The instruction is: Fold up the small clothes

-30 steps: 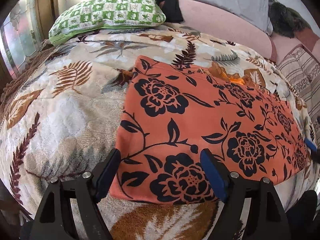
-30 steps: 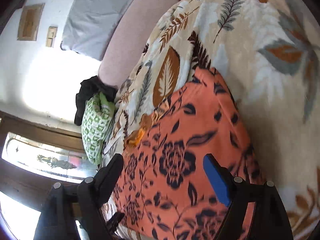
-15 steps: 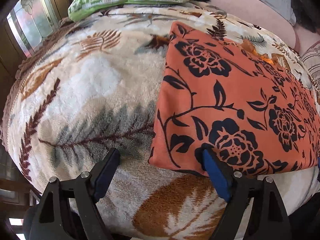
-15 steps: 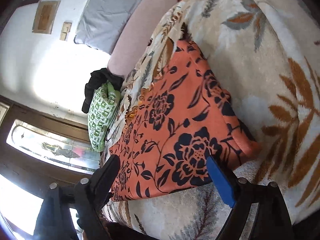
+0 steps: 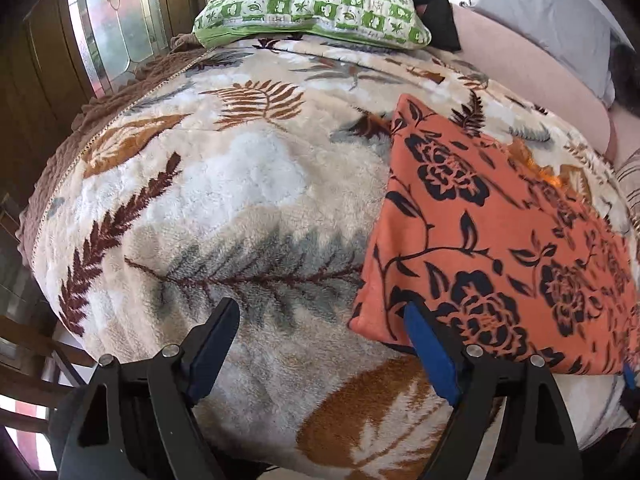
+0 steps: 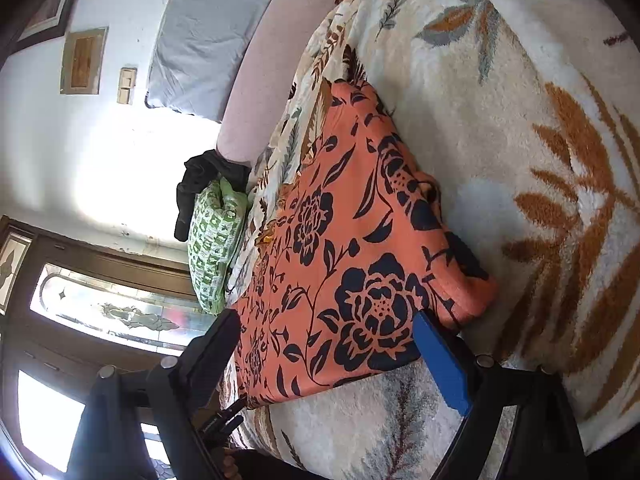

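Near the front edge of the leaf-print blanket, the folded orange floral garment is lying flat. I am holding the left gripper with its jaws apart, gripping nothing, at the garment's near left corner. My right gripper is also spread wide, hovering empty over the garment's near right corner. A green pillow is sitting at the blanket's far edge.

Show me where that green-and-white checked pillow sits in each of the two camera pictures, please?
Left wrist view: the green-and-white checked pillow lies at top centre, at the far end of the leaf-patterned plush blanket.
Right wrist view: the same pillow appears left of centre, standing on end because this camera is rolled sideways.
Shared landmark: the black garment bunched against the pillow.
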A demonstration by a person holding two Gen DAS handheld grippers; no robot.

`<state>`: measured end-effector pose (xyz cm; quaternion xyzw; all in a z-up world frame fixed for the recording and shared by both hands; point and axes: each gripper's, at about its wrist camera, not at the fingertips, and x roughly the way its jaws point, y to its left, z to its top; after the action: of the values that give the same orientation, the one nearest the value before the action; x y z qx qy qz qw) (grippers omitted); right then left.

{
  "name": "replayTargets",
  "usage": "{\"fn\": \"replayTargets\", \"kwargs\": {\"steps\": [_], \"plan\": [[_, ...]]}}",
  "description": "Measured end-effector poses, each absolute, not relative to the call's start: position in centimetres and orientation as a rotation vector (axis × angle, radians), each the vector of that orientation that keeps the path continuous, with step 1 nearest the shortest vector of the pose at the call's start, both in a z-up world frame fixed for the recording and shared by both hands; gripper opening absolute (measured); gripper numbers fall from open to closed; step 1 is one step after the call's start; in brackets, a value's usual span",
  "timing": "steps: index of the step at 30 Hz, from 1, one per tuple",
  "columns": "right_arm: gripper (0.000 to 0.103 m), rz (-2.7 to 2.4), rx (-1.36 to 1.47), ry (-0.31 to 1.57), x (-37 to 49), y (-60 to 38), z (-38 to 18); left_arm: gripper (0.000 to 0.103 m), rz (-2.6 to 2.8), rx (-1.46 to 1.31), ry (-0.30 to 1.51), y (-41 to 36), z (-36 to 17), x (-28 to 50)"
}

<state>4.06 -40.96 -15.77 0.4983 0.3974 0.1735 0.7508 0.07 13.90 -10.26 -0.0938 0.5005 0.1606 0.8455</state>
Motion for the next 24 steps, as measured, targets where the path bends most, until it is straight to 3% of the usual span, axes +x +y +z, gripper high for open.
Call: {"fn": "replayTargets", "kwargs": {"steps": [2,14,24], "plan": [[0.09,0.376,1.095,0.866,4.0,-41.0,-15.8,0.086,0.336,-0.235,1.102,14.5,-11.8,0.3],[0.09,0.377,1.097,0.862,4.2,-41.0,-16.0,0.086,0.309,-0.087,0.97,11.0,-6.6,-1.0],[0.09,0.379,1.098,0.86,4.3,-41.1,-16.0,0.086,0.291,-0.054,0.958,9.5,-6.0,-1.3]]}}
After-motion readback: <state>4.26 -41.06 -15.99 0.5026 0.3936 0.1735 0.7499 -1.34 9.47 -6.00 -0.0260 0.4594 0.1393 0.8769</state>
